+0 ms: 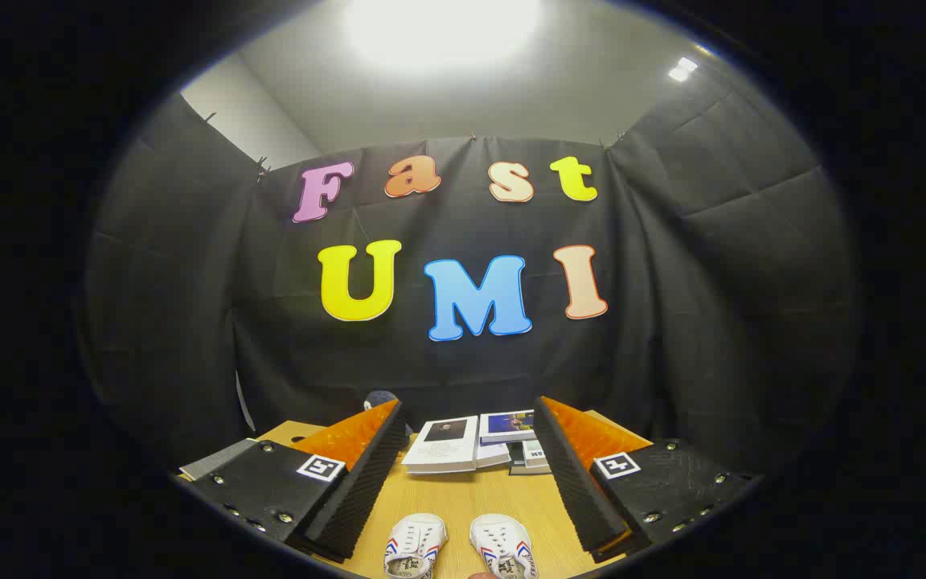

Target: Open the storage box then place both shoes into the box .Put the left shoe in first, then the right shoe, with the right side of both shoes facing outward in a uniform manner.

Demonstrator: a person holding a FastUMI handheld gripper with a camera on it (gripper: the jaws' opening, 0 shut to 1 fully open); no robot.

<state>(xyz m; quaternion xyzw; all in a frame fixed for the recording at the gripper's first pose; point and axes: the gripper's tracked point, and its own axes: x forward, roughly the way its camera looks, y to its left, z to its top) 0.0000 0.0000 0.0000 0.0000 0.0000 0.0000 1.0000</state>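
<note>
Gripper [463, 474] held above the table [463, 498], jaws wide apart, clamped on nothing. Two white shoes [415, 547] side by side on the wood, low between the fingers, toes pointed toward the books [471, 446] beyond. No storage box to be seen. Judged light and soft: canvas uppers likely to give under a pinch, rubber soles firmer. Best taken across the heel or over the sole edge rather than the floppy laces. Little risk of breakage, some of slipping.

Books on a wooden table [463, 498]

A white book [448, 444] lay beside a stack of books [518, 441] at the table's far edge.
</note>
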